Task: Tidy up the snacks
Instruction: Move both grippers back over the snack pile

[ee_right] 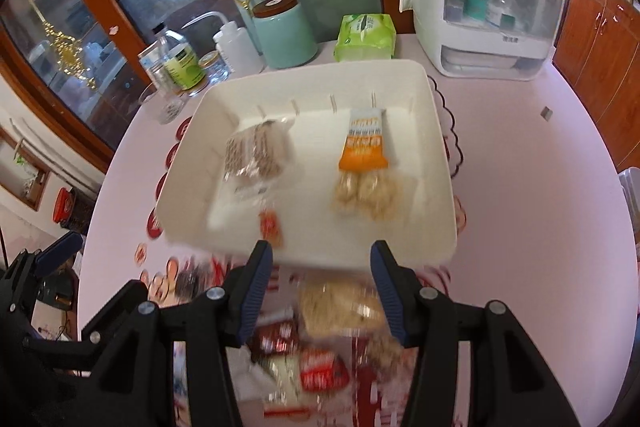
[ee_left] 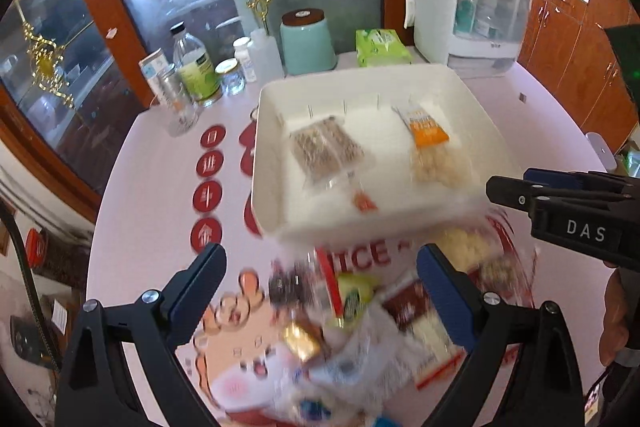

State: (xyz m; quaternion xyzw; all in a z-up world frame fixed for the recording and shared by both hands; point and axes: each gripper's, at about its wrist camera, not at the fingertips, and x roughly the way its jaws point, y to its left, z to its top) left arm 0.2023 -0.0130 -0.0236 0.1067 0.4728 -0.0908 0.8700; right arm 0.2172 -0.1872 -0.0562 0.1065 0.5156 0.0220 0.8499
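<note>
Left tool [ee_left: 320, 279] released, empty | right tool [ee_right: 320, 271] released, empty | both above snack pile [ee_left: 360, 327] on table [ee_right: 540, 227], near white tray [ee_right: 192, 163] for sorting.

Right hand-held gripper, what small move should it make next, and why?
Probably lower the right hand-held gripper onto the pale snack pack below it: its jaws are open and empty, the white bin holds only a few packs, and loose ones remain on the table.
</note>
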